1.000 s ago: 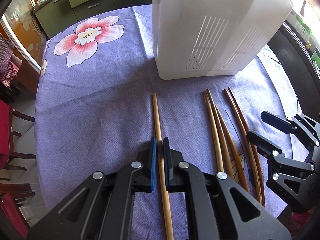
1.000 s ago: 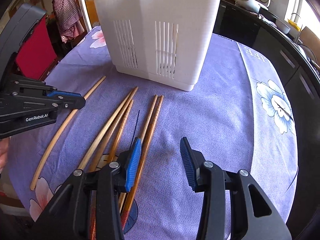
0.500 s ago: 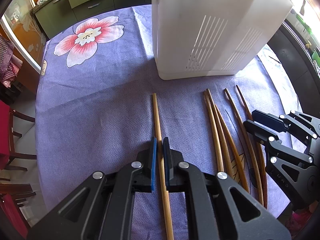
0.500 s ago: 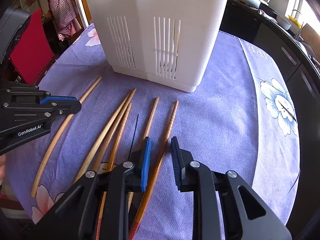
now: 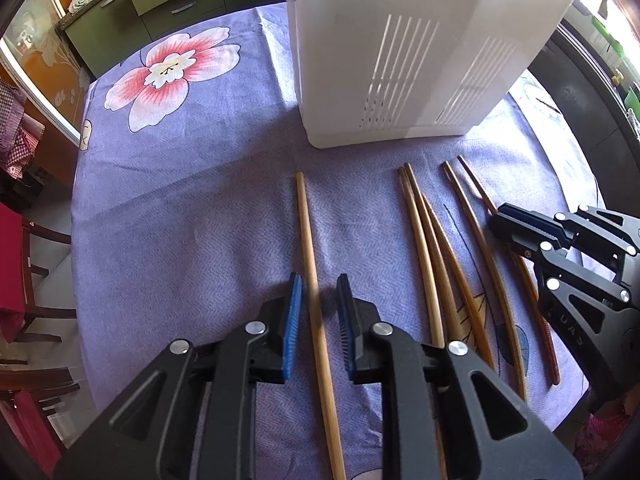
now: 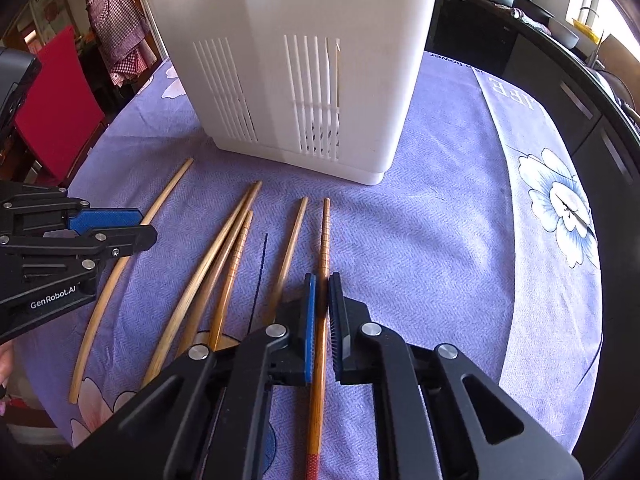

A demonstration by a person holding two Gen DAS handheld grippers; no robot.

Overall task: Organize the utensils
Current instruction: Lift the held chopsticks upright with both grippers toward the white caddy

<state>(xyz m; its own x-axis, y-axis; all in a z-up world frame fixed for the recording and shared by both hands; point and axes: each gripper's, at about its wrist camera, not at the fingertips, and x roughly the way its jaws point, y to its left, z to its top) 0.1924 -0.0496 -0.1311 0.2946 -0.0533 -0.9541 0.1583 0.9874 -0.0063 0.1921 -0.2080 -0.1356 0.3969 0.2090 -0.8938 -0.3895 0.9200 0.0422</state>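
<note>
The right hand-held gripper (image 6: 322,312) is clenched on a reddish-brown chopstick (image 6: 325,236), its blue pads pressed against the shaft about midway along it. Only the right wrist view shows this chopstick's grooved upper part and red lower tip, and a thin pale stick standing inside the white slotted utensil holder (image 6: 296,60) behind its slots. In the left wrist view the same gripper (image 5: 498,220) is seen from the side, covering part of the chopstick.

The left hand-held gripper (image 5: 318,308) is released: its pads stand apart on either side of a pale bamboo chopstick (image 5: 310,248), which runs between them without touching. Half a second ago those pads were pressed tight on that chopstick. The right gripper then still had a gap around its chopstick, which lay at a slant; now it points straight toward the holder.

Between the two grippers, three light chopsticks (image 5: 424,248) lie bunched together on the purple flowered tablecloth (image 5: 180,200) of the table, with a darker chopstick (image 5: 476,232) just to their right. All tips point toward the holder, which stands further back on the table.
</note>
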